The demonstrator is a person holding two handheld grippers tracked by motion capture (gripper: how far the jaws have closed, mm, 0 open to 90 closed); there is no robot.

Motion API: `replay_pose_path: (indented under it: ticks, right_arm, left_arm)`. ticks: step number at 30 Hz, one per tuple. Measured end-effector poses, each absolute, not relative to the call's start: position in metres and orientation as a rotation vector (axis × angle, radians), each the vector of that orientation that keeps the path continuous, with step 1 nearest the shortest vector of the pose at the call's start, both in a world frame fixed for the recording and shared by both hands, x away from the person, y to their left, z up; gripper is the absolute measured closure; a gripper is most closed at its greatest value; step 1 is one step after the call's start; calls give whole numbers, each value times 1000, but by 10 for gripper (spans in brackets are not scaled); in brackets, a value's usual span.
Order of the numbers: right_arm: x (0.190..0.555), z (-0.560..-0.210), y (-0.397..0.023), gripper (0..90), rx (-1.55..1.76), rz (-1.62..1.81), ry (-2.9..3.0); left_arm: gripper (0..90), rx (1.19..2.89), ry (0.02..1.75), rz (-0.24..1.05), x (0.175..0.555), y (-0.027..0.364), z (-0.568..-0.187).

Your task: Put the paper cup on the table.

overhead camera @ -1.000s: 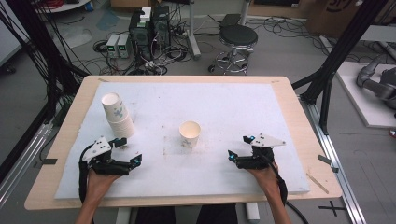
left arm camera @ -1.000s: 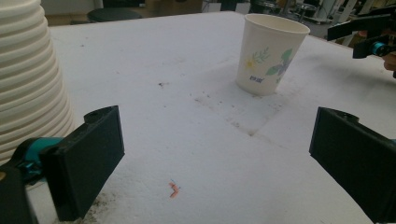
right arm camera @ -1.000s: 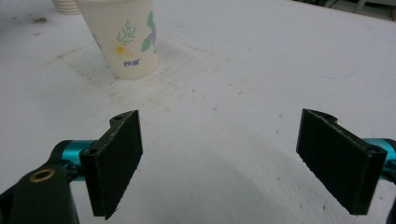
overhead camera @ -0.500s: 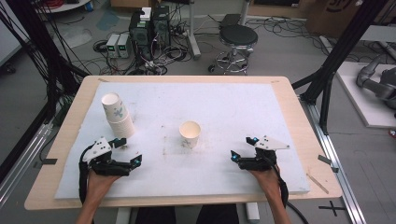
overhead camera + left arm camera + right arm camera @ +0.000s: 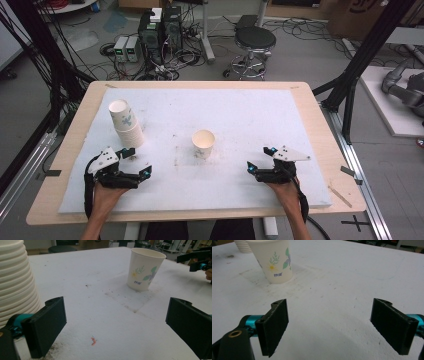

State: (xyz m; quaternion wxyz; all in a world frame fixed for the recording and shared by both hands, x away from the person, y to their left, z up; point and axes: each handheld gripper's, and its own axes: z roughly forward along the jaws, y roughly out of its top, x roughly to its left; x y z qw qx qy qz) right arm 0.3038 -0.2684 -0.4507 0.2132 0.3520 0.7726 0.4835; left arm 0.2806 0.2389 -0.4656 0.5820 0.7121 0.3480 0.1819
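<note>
Looks like the very start of a cup job: nothing picked up yet. Single paper cup [image 5: 203, 143] standing upright near the middle of the white mat [image 5: 250, 115], mouth up, empty as far as the high view shows. Stack of nested cups [image 5: 127, 125] off toward the left side of the mat, leaning a bit.

Left gripper [image 5: 134, 164] parked low at the near edge, just beside the stack's base, jaws spread wide, nothing between them. Right gripper [image 5: 260, 159] also low at the near edge, well apart from the lone cup, jaws spread wide too, nothing held.

Best guess on the step: still the approach, with either a cup to peel off the stack or the lone cup to grab. Next move probably calls for sliding one gripper forward until the cup wall sits between the jaws, then a gentle squeeze, since thin paper crushes easily.

On writing: floral print on the cup (yellow flower, green leaves) and a small line of dark print under it in the right gripper view [image 5: 277, 275], too blurry to read, maybe a brand mark. No other legible labels.
</note>
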Motion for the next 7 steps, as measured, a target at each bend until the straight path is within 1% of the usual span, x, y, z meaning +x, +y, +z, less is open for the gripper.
replay_pose_path:
  ticks: [7]
  right_arm:
    - [304, -451, -269, 147, 990, 1351, 2148]
  left_arm:
    - [30, 1651, 822, 428, 280, 239, -466]
